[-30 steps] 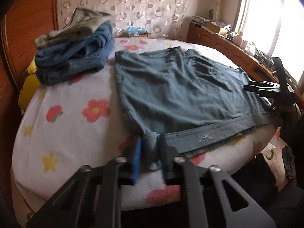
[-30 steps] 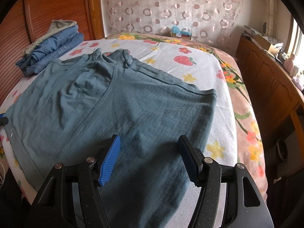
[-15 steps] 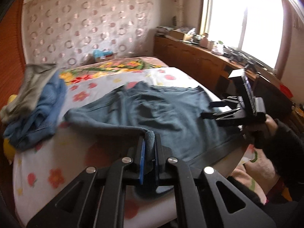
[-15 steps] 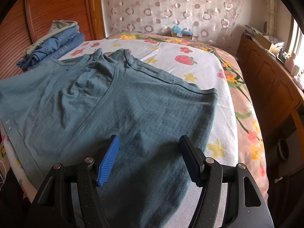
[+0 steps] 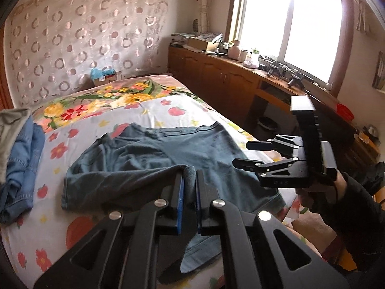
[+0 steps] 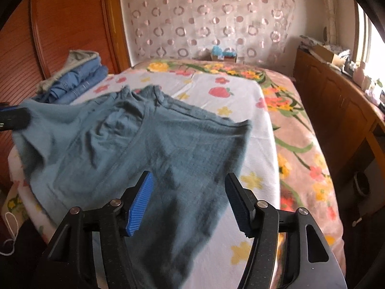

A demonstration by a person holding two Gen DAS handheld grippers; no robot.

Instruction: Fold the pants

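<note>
L gripper (image 5: 190, 180) pinches pants (image 5: 149, 159) corner – R gripper (image 6: 190, 200) closing, empty.

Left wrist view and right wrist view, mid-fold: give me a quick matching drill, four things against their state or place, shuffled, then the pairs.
Things:
1. left claw
2. right claw
3. teal pants
4. folded jeans stack

States or places:
A. spread on the flowered sheet, one corner lifted
B. by the wooden headboard
C. clamped on a fabric fold
D. jaws apart and closing, above the cloth, gripping nothing

Pairs: 1-C, 2-D, 3-A, 4-B
</note>
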